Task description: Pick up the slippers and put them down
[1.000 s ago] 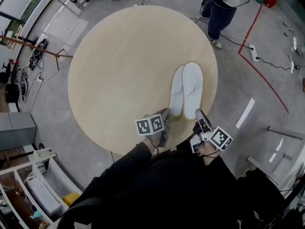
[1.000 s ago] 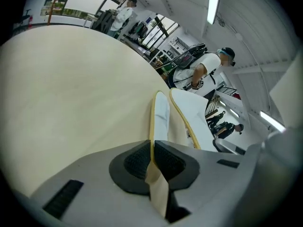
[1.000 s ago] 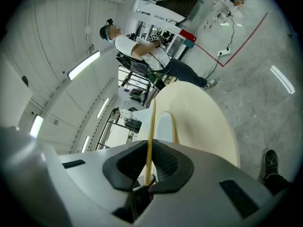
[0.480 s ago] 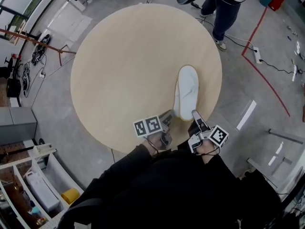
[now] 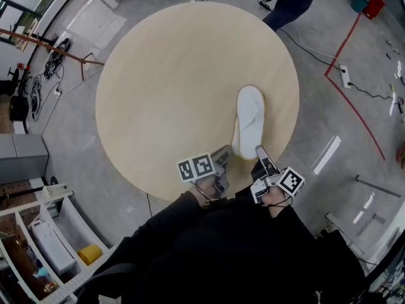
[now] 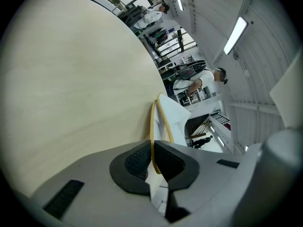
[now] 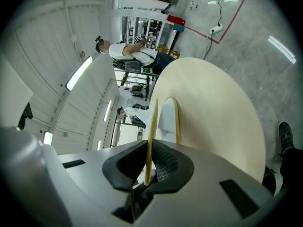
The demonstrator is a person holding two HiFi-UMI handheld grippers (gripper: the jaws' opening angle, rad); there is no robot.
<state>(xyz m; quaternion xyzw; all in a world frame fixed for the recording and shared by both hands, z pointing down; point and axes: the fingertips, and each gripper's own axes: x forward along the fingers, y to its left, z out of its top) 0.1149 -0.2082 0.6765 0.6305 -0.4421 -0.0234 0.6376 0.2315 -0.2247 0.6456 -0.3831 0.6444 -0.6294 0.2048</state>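
The slippers [image 5: 249, 120] are being held just inside the table's [image 5: 158, 87] near right rim, with broad tabletop spreading beyond them. The left gripper [image 6: 152, 150] is pinching one thin yellow-edged sole, and the right gripper [image 7: 148, 160] is pinching the other. The head view is showing one white outline, while the gripper views are showing two soles side by side.

Matt pale wood table [image 5: 164, 87], white cloth slippers [image 5: 248, 118]
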